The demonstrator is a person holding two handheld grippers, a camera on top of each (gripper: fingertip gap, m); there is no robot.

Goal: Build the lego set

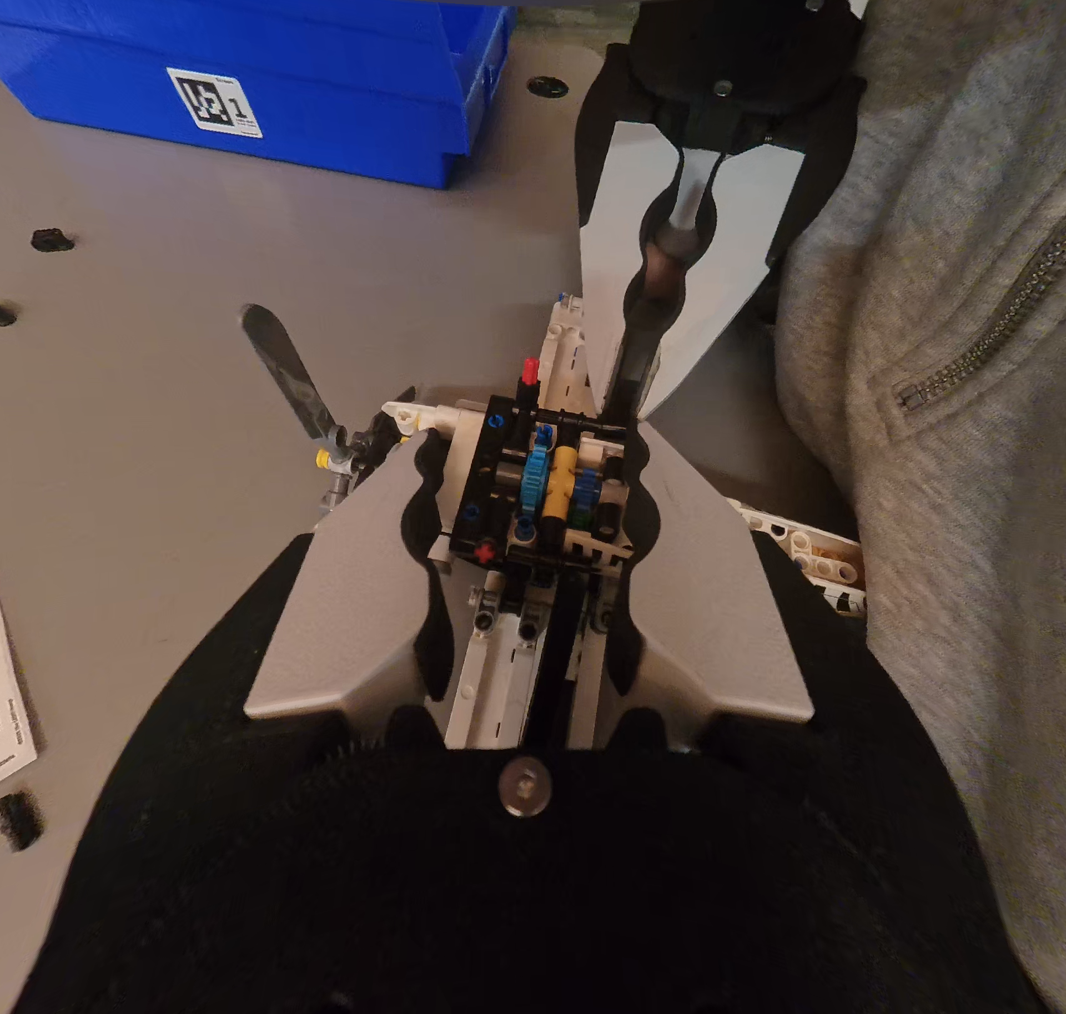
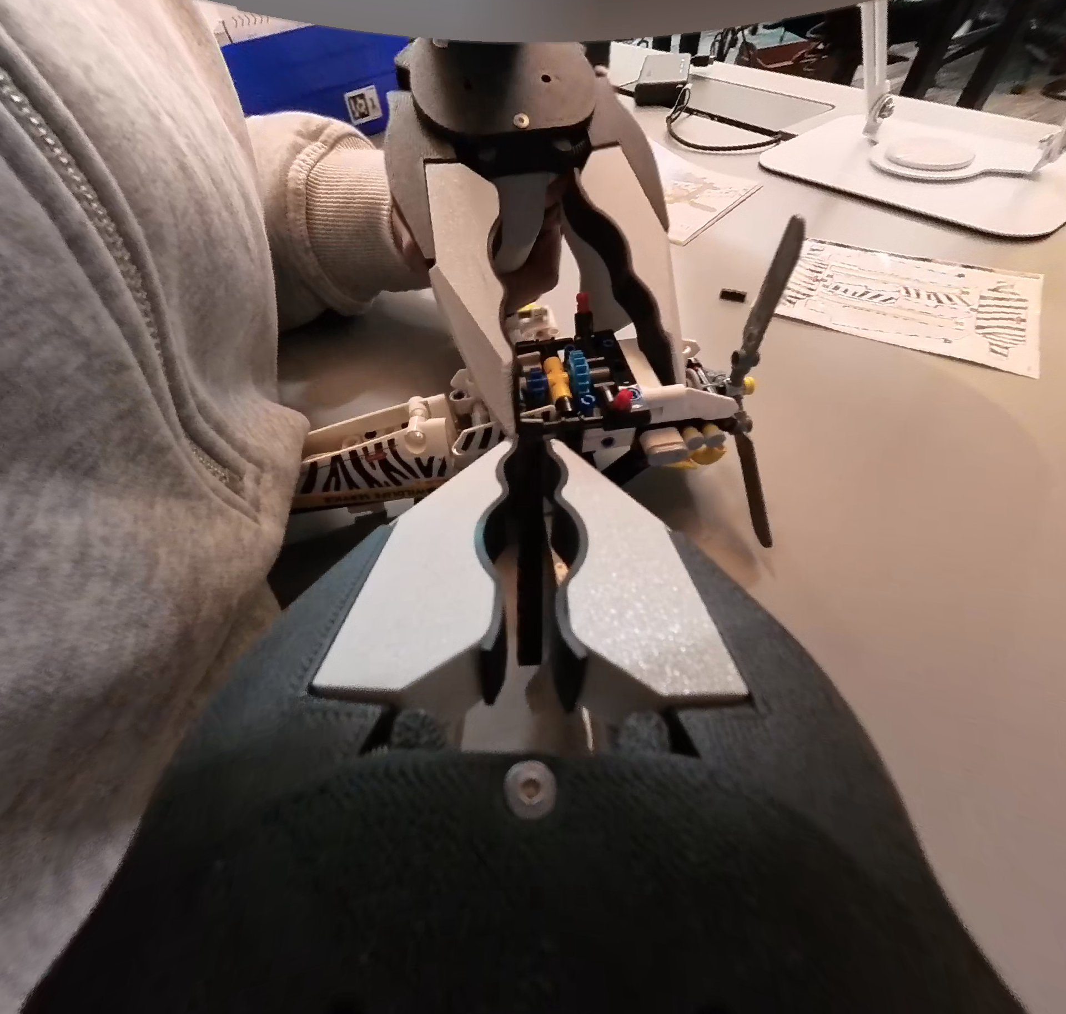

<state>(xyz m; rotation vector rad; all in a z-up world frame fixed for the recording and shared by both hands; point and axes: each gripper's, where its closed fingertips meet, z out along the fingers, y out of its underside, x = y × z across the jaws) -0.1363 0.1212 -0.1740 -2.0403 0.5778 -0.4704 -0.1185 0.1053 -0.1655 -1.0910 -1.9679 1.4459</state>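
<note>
A white lego plane model [image 1: 548, 484] with zebra stickers, a black frame of blue and yellow gears and a grey propeller [image 1: 288, 369] sits on the grey table. My left gripper [image 1: 530, 438] is shut on the model's gear frame. In the right wrist view the left gripper [image 2: 594, 392] comes from above and holds the model [image 2: 577, 381], whose propeller [image 2: 750, 409] is to the right. My right gripper [image 2: 532, 447] is shut on a long thin black beam [image 2: 530, 554], with its tip at the frame's near edge. In the left wrist view the right gripper [image 1: 620, 409] reaches in from the far side with the beam [image 1: 646, 340].
A blue bin [image 1: 288, 92] stands at the back of the table and shows in the right wrist view too [image 2: 306, 75]. A sticker sheet [image 2: 911, 306], a small black piece [image 2: 734, 295] and a white stand [image 2: 923, 167] lie to the right. A person's grey hoodie [image 2: 115, 409] is close beside the model.
</note>
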